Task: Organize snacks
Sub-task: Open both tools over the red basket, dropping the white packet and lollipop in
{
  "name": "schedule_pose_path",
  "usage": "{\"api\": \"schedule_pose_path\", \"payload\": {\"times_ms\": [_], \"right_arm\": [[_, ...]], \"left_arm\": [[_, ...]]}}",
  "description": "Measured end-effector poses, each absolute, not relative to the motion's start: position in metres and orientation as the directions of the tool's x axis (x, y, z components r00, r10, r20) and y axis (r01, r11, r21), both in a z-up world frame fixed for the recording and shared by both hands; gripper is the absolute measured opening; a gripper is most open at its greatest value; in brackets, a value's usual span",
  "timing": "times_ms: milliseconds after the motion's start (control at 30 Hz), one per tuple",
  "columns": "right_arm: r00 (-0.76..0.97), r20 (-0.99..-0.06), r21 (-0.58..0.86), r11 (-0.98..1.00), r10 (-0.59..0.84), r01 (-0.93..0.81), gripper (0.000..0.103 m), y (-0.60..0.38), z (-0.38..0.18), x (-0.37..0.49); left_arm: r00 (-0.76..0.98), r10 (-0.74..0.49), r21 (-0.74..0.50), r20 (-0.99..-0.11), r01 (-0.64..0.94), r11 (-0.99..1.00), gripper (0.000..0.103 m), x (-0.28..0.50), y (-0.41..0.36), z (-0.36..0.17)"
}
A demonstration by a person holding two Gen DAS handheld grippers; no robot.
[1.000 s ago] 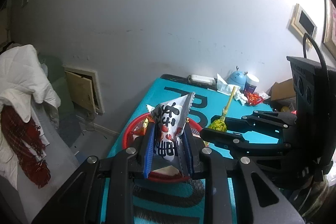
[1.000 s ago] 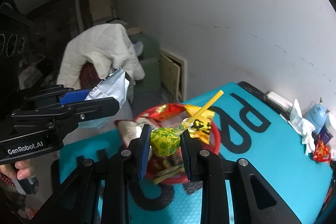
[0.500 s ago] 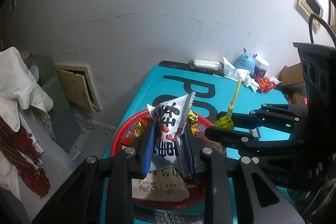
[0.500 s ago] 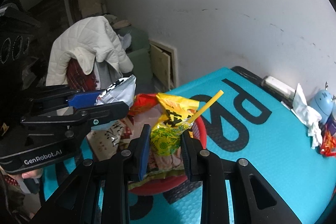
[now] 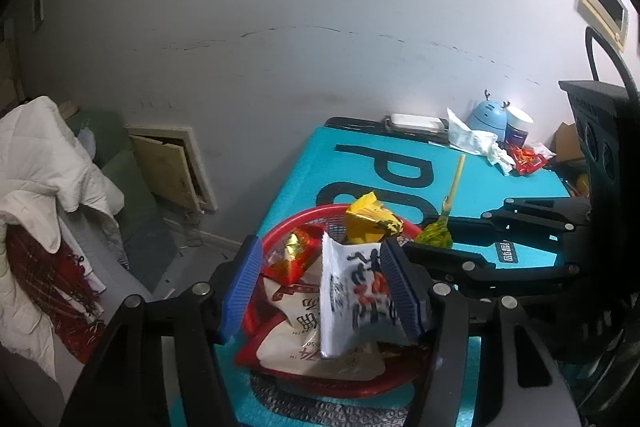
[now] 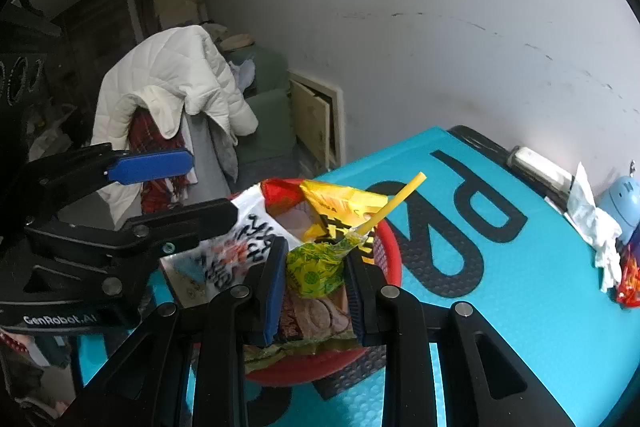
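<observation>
The left gripper (image 5: pixel 324 287) is opening its jaws over the red basket (image 5: pixel 280 239), which sits near the left edge of the teal mat (image 5: pixel 500 187). The white snack packet (image 5: pixel 352 291) is leaning on the right pad only, no longer pinched, above the packets piled in the basket. It looks light, crinkly and slippery, best taken by its crimped seam. The right gripper (image 6: pixel 316 267) is clamping a lollipop (image 6: pixel 320 263) by its green-wrapped head over the same basket, yellow stick (image 6: pixel 390 205) pointing up and away. That head seems hard and round, so it may be twisting under a loose pinch.
</observation>
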State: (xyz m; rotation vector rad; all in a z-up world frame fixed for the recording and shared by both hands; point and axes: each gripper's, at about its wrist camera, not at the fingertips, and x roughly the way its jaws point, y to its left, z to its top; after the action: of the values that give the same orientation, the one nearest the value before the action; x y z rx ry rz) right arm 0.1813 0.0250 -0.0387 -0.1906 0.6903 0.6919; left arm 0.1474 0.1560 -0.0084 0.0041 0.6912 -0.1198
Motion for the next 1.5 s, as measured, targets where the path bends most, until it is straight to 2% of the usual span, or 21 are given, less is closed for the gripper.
{"api": "schedule_pose_path", "payload": {"times_ms": [433,633,700,800,1233,1500], "right_arm": [[0.553,-0.673,0.003,0.749,0.492,-0.662,0.028,0.046,-0.047,0.183],[0.532,-0.678,0.037,0.746,0.507,-0.665,0.028,0.046,-0.051,0.188],[0.544,-0.674,0.025,0.752,0.499,-0.659,0.038,0.045,-0.050,0.188],[0.554,-0.668,0.022,0.758,0.497,-0.652,0.045,0.041,-0.046,0.186],[0.579,-0.642,0.017,0.764,0.502,-0.644,0.045,0.035,-0.023,0.172],[0.631,-0.586,-0.006,0.776,0.509,-0.631,0.045,0.023,0.012,0.143]], "left_arm": [[0.760,-0.064,-0.064,-0.647,0.030,0.997,0.060,0.131,0.181,-0.010],[0.752,-0.068,-0.074,-0.656,0.025,0.997,0.060,0.130,0.183,-0.013],[0.752,-0.069,-0.075,-0.655,0.025,0.997,0.060,0.129,0.184,-0.013],[0.754,-0.067,-0.072,-0.654,0.025,0.997,0.060,0.130,0.182,-0.012],[0.778,-0.070,-0.073,-0.624,0.032,0.997,0.060,0.118,0.176,0.007],[0.816,-0.067,-0.058,-0.574,0.041,0.997,0.060,0.096,0.166,0.038]]}}
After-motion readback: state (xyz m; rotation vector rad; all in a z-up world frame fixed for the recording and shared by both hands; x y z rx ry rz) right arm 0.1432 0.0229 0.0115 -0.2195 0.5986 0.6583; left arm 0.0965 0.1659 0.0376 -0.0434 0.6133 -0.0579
